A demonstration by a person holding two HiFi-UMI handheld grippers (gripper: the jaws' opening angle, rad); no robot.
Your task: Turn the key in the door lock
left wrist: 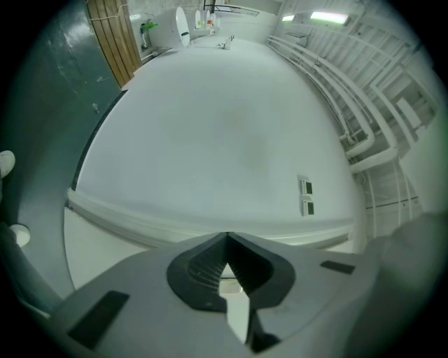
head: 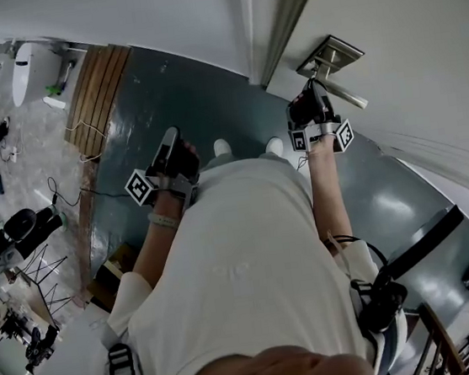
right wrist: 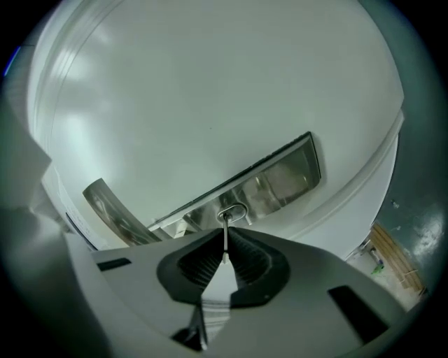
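White door [right wrist: 210, 105]: only the right gripper view shows right tongs [right wrist: 224, 255] pinching the key [right wrist: 225, 227]; left tongs [left wrist: 225, 241] closed, empty.

Glossy metal lock plate [right wrist: 280, 176], metal key [right wrist: 225, 236]

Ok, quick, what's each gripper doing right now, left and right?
Left gripper: closed, holding nothing.
Right gripper: closed on the key that sits in the door lock.
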